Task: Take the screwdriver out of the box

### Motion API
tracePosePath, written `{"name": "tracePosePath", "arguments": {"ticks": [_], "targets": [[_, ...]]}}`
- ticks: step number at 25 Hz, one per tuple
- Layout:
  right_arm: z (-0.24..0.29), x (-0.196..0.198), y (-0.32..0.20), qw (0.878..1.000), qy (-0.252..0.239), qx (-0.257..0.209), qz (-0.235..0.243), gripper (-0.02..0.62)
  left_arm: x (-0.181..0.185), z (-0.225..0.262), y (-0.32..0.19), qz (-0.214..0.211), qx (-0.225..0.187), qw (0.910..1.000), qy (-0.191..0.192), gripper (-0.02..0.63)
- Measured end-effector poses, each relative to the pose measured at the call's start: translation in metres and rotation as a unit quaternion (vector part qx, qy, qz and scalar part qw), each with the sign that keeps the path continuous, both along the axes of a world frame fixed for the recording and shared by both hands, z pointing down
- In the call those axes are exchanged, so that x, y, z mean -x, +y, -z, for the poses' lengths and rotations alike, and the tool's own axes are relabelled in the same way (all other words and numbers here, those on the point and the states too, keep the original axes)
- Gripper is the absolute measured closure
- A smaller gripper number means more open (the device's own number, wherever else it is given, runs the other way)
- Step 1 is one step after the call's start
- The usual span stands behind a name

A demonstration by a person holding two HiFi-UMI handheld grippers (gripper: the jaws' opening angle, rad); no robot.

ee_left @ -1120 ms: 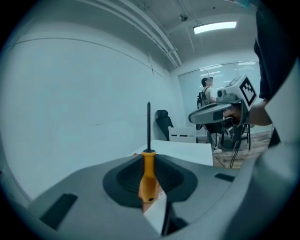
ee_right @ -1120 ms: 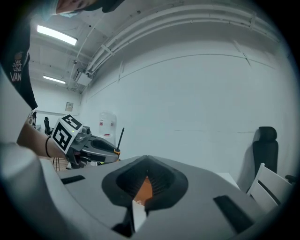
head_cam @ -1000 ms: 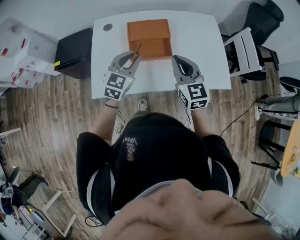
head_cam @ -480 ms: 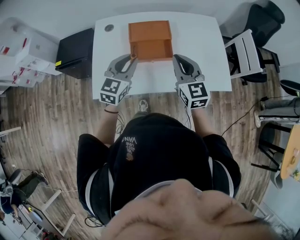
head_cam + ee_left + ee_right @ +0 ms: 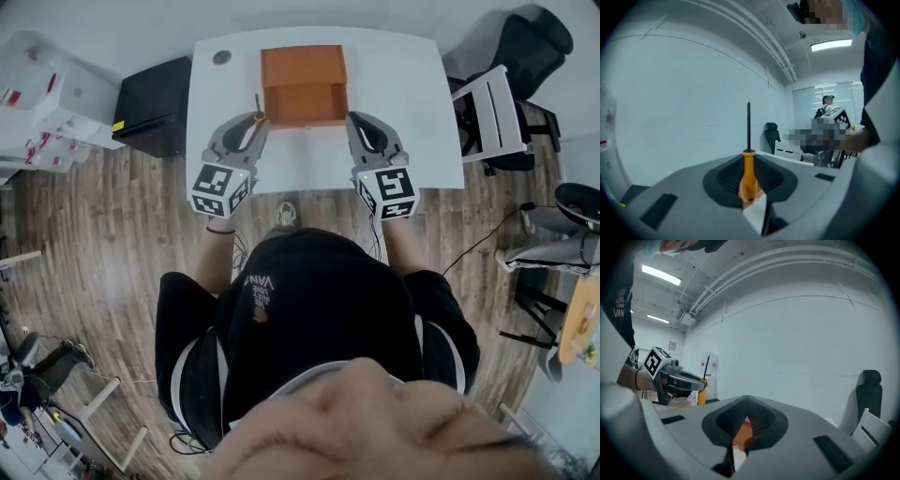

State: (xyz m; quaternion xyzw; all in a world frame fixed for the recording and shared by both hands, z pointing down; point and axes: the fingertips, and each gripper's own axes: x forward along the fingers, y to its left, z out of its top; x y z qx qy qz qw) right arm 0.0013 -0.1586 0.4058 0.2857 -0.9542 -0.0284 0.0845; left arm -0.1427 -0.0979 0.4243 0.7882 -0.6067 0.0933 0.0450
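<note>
An orange box (image 5: 303, 70) stands open at the back of the white table (image 5: 394, 75). My left gripper (image 5: 255, 120) is shut on the orange handle of a screwdriver (image 5: 258, 111), just left of the box's front left corner. In the left gripper view the screwdriver (image 5: 748, 173) stands upright between the jaws, its dark shaft pointing up. My right gripper (image 5: 349, 116) sits at the box's front right corner. An orange strip of the box (image 5: 740, 434) shows between its closed jaws. The right gripper view also shows the left gripper (image 5: 677, 380) with the screwdriver (image 5: 701, 397).
A small round fitting (image 5: 221, 57) lies at the table's back left corner. A black cabinet (image 5: 150, 103) stands left of the table, with white boxes (image 5: 37, 103) beyond it. A white chair (image 5: 487, 112) and a black office chair (image 5: 534, 37) stand to the right.
My left gripper has carried the screwdriver leftward, from over the box's front left corner to beside the box, and has rolled a little. The right gripper has stayed put.
</note>
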Motion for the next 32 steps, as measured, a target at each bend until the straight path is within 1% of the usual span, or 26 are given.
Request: {"name": "tracePosePath", "arguments": {"ticks": [8, 13, 24, 32], "targets": [[-0.003, 0.002, -0.003, 1.000, -0.005, 0.003, -0.005, 0.584, 0.003, -0.003, 0.006, 0.009, 0.001, 0.9997, 0.021, 0.532], [-0.001, -0.002, -0.005, 0.999, -0.037, 0.013, -0.018, 0.584, 0.007, -0.004, 0.011, 0.021, 0.000, 0.9993, 0.030, 0.531], [-0.011, 0.001, 0.002, 1.000, -0.013, 0.012, -0.008, 0.584, 0.007, -0.013, 0.026, 0.037, 0.006, 0.9980, 0.051, 0.532], [-0.014, 0.000, 0.005, 1.000, -0.006, 0.012, -0.011, 0.584, 0.010, -0.012, 0.032, 0.043, 0.004, 0.9976, 0.054, 0.531]]}}
